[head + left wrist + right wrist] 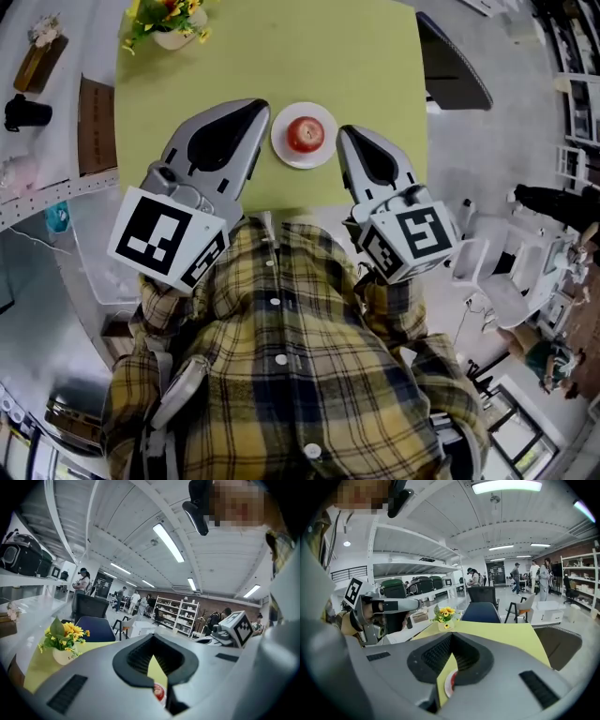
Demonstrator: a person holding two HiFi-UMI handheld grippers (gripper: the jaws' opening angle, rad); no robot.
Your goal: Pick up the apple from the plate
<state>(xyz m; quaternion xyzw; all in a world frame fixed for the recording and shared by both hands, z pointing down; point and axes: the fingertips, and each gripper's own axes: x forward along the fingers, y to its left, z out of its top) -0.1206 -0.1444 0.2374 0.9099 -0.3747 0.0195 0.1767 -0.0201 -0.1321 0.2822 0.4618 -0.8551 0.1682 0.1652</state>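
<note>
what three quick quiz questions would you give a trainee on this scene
1. True or false: the apple sits on the white plate.
2. The yellow flowers stand: A) at the far left corner of the table; B) on the plate; C) between the grippers.
3. Does the left gripper or the right gripper hold the apple?
Key: 1 true; 2 A; 3 neither, both are shut and empty.

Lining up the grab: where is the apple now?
Head view, centre: the apple sits on the white plate at the near edge of the green table, between the left gripper and right gripper.
</note>
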